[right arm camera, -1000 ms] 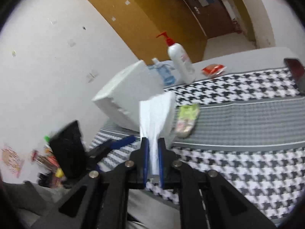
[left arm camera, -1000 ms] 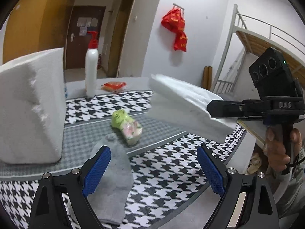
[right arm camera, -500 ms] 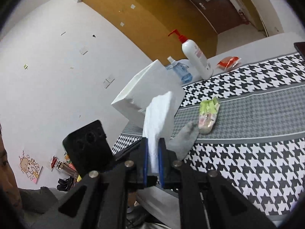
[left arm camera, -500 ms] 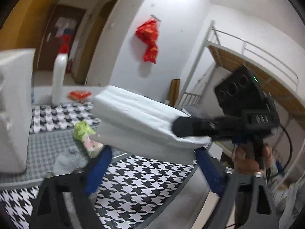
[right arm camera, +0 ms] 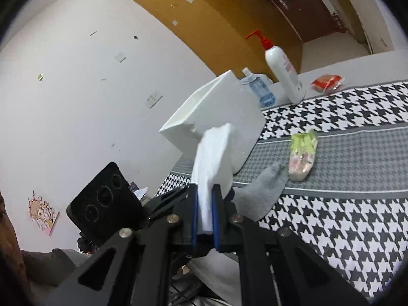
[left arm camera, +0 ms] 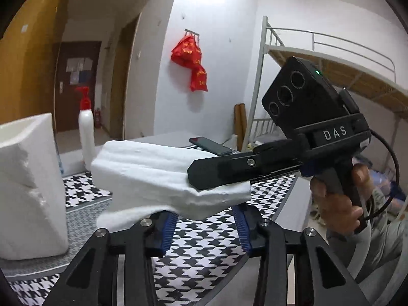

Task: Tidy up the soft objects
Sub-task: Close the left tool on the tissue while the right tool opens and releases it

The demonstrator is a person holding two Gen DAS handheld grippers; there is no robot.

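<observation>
1. Soft white folded cloth (right arm camera: pixel 213 168) is clamped in my right hand-held gripper (right arm camera: pixel 204 225), held in the air above the near edge of the worktop (right arm camera: pixel 352 219); both blue pads press its sides.
2. My left hand-held gripper (left arm camera: pixel 204 232) sits just under that same cloth (left arm camera: pixel 163 176), its jaws spread apart and gripping nothing. I cannot tell whether its pads touch the cloth.
3. On the body of the right hand-held gripper, seen from the left wrist, I can read white letters: "DAS" (left arm camera: pixel 334 133).
4. Next on the worktop lies a limp grey sock (right arm camera: pixel 262 188), not yet put away.
5. Just beyond the sock lies a small green and pink soft packet (right arm camera: pixel 302 156), also loose on the grey stripe.
6. To the left of these stands a white foam box (right arm camera: pixel 216 117), open at the top. I judge it to be the place for the soft things; I cannot see inside it.
7. So my judgement: the task is at an early or middle stage, one item in hand, two lying out.
8. Farther back stand a white pump bottle (right arm camera: pixel 284 74) with a red top, its pink label too small to read, a blue clear bottle (right arm camera: pixel 257 89), and a red packet (right arm camera: pixel 327 81).
9. A dark phone (left arm camera: pixel 210 145) lies at the far end.
10. Farthest, red bags (left arm camera: pixel 192 62) with yellow writing I cannot read hang on the wall.
</observation>
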